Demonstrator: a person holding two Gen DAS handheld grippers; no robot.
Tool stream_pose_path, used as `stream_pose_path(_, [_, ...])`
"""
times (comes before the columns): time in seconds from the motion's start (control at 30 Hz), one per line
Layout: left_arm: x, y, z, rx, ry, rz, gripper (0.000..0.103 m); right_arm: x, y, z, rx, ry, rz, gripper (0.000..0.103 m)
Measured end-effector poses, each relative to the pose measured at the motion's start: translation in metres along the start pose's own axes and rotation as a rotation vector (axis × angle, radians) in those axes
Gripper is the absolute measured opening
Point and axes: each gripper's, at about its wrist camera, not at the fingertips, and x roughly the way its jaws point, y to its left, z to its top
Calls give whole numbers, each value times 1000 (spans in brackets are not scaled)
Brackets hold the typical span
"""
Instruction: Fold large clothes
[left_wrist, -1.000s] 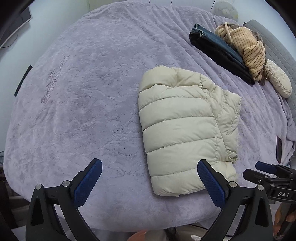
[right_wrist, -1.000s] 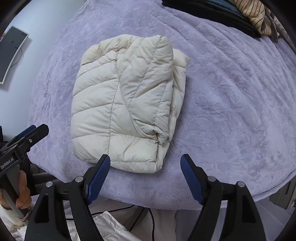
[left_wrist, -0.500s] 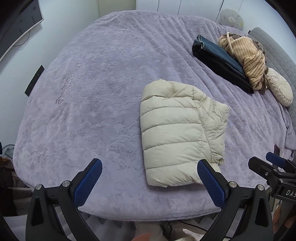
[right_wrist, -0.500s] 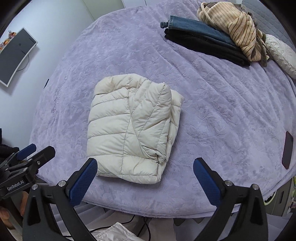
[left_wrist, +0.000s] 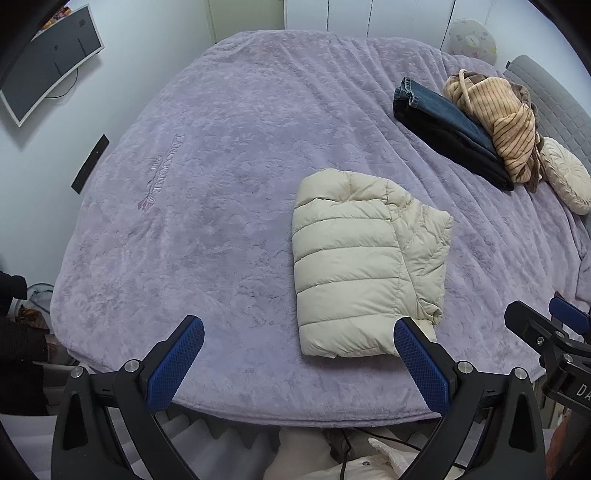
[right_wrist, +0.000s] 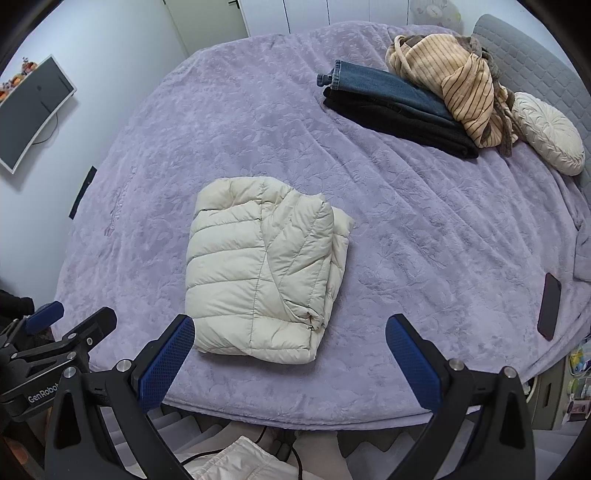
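A cream puffer jacket (left_wrist: 358, 266) lies folded into a compact rectangle on the purple bedspread (left_wrist: 221, 166), near the bed's front edge; it also shows in the right wrist view (right_wrist: 262, 269). My left gripper (left_wrist: 299, 365) is open and empty, held above the front edge, apart from the jacket. My right gripper (right_wrist: 291, 362) is open and empty, held just in front of the jacket's near edge. Each gripper shows at the side of the other's view.
Folded dark trousers and jeans (right_wrist: 391, 107) lie at the back right with a striped tan garment (right_wrist: 458, 70) on them and a round cream cushion (right_wrist: 546, 133) beside. A dark phone (right_wrist: 549, 306) lies near the right edge. A monitor (left_wrist: 48, 59) hangs on the left wall.
Both grippers have pulled back and up from the jacket, so more of the bed shows. The right gripper's jaws have opened wider. The jacket has not moved.
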Motion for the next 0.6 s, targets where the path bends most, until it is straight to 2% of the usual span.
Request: stream_pose_path(0.6, [-7, -4, 0, 3, -17, 32, 103, -2, 2, -3, 13, 7, 3, 103])
